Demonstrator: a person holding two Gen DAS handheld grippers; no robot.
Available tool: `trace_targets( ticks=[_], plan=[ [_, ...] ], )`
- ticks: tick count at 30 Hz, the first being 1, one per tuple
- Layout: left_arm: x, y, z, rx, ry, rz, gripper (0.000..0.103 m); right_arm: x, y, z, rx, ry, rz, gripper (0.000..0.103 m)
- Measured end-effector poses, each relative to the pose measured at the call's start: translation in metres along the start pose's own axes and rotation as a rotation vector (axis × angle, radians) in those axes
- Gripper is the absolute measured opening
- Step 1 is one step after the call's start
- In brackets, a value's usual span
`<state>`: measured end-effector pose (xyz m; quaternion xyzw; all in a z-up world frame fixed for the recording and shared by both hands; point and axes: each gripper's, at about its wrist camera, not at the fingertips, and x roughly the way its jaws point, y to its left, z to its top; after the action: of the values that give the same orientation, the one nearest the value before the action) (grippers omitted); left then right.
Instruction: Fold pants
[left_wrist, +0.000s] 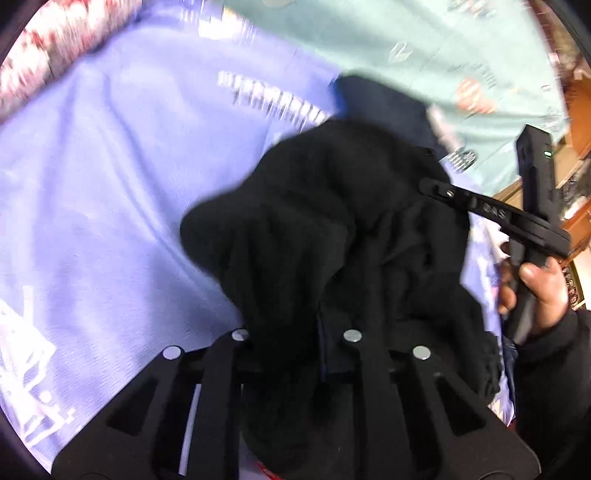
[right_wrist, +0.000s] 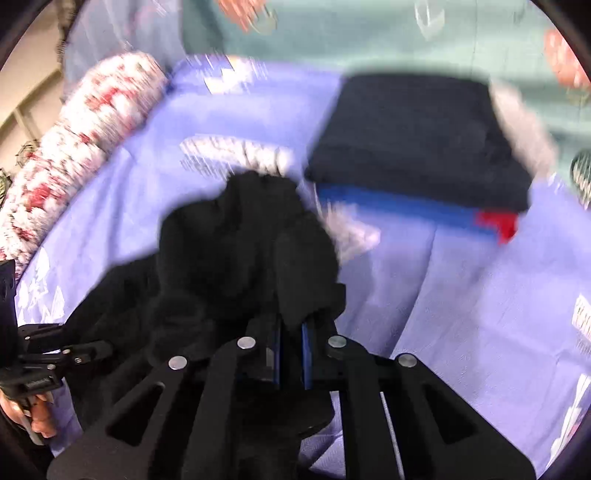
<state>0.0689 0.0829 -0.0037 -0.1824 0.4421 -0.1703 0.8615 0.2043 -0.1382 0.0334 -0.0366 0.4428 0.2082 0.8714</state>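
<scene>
The black pants (left_wrist: 332, 229) are bunched in a lifted heap over a lilac bedsheet (left_wrist: 110, 203). In the left wrist view the cloth drapes over my left gripper (left_wrist: 295, 332) and hides its fingertips; it is shut on the pants. My right gripper reaches into the heap's right side, one of its fingers (left_wrist: 461, 199) showing, held by a hand (left_wrist: 543, 291). In the right wrist view my right gripper (right_wrist: 291, 332) is shut on a fold of the pants (right_wrist: 240, 251), pinched between its blue pads (right_wrist: 307, 350). The left gripper's body (right_wrist: 55, 362) shows at the lower left.
A folded stack of dark navy clothes (right_wrist: 417, 147) with blue and red edges lies on the sheet (right_wrist: 461, 295) beyond the pants. A red-and-white patterned bolster (right_wrist: 81, 147) runs along the left. A teal printed sheet (right_wrist: 369, 37) lies behind. Wooden furniture (left_wrist: 580, 110) stands at the right.
</scene>
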Motion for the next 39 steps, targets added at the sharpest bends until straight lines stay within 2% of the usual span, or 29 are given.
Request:
trace_targets(
  ticks=[3, 6, 8, 10, 11, 12, 13, 14, 15, 17, 18, 19, 20, 22, 23, 24, 26, 28, 29, 31, 33, 35, 38, 39],
  plan=[
    [-0.06, -0.002, -0.01, 0.012, -0.119, -0.053, 0.014, -0.037, 0.016, 0.013, -0.056, -0.093, 0.069, 0.009],
    [-0.135, 0.005, -0.023, 0.002, -0.269, -0.047, 0.014, -0.067, 0.049, 0.034, -0.131, -0.169, 0.122, 0.009],
    [-0.182, 0.016, -0.035, -0.017, -0.344, -0.01, 0.015, -0.081, 0.078, 0.054, -0.175, -0.219, 0.19, 0.009],
    [-0.2, 0.023, -0.041, -0.037, -0.346, 0.059, 0.019, -0.084, 0.106, 0.071, -0.206, -0.238, 0.28, 0.012],
    [-0.202, 0.033, -0.046, -0.066, -0.308, 0.119, 0.029, -0.078, 0.12, 0.079, -0.219, -0.224, 0.319, 0.02],
    [-0.198, 0.047, -0.05, -0.1, -0.253, 0.179, 0.04, -0.06, 0.138, 0.085, -0.237, -0.176, 0.324, 0.049],
    [-0.191, 0.059, -0.054, -0.135, -0.207, 0.237, 0.061, -0.04, 0.152, 0.087, -0.256, -0.121, 0.263, 0.08],
    [-0.185, 0.075, -0.059, -0.176, -0.167, 0.288, 0.069, -0.014, 0.165, 0.083, -0.286, -0.069, 0.101, 0.085],
    [-0.179, 0.082, -0.064, -0.205, -0.149, 0.313, 0.069, 0.001, 0.17, 0.077, -0.308, -0.049, 0.001, 0.084],
    [-0.193, 0.115, -0.081, -0.256, -0.148, 0.37, 0.072, 0.009, 0.163, 0.062, -0.306, -0.048, -0.028, 0.084],
    [-0.204, 0.127, -0.09, -0.267, -0.164, 0.391, 0.075, 0.0, 0.152, 0.054, -0.291, -0.077, -0.031, 0.085],
    [-0.207, 0.135, -0.085, -0.279, -0.183, 0.403, 0.082, -0.012, 0.14, 0.046, -0.28, -0.104, -0.035, 0.087],
    [-0.211, 0.14, -0.081, -0.29, -0.208, 0.398, 0.087, -0.032, 0.121, 0.031, -0.261, -0.123, -0.028, 0.09],
    [-0.209, 0.142, -0.068, -0.293, -0.239, 0.368, 0.088, -0.065, 0.09, 0.004, -0.201, -0.142, -0.011, 0.102],
    [-0.202, 0.145, -0.057, -0.283, -0.247, 0.352, 0.088, -0.092, 0.061, -0.021, -0.134, -0.165, 0.006, 0.102],
    [-0.194, 0.148, -0.046, -0.266, -0.25, 0.344, 0.089, -0.106, 0.049, -0.037, -0.086, -0.178, -0.006, 0.102],
    [-0.178, 0.144, -0.026, -0.241, -0.247, 0.361, 0.089, -0.143, 0.005, -0.09, 0.052, -0.182, -0.029, 0.102],
    [-0.16, 0.147, -0.007, -0.252, -0.231, 0.338, 0.089, -0.165, -0.011, -0.136, 0.096, -0.171, -0.021, 0.102],
    [-0.149, 0.152, 0.005, -0.262, -0.223, 0.335, 0.089, -0.176, -0.016, -0.165, 0.101, -0.161, -0.045, 0.102],
    [-0.129, 0.164, 0.028, -0.271, -0.218, 0.376, 0.089, -0.186, -0.011, -0.214, 0.055, -0.112, -0.117, 0.102],
    [-0.114, 0.173, 0.042, -0.288, -0.2, 0.398, 0.089, -0.183, 0.004, -0.243, -0.004, -0.063, -0.17, 0.102],
    [-0.099, 0.183, 0.051, -0.317, -0.171, 0.4, 0.089, -0.172, 0.021, -0.262, -0.077, -0.013, -0.177, 0.102],
    [-0.086, 0.196, 0.051, -0.364, -0.137, 0.404, 0.089, -0.143, 0.04, -0.267, -0.165, 0.05, -0.152, 0.101],
    [-0.085, 0.198, 0.048, -0.375, -0.129, 0.406, 0.089, -0.132, 0.044, -0.264, -0.189, 0.065, -0.164, 0.095]
  ],
)
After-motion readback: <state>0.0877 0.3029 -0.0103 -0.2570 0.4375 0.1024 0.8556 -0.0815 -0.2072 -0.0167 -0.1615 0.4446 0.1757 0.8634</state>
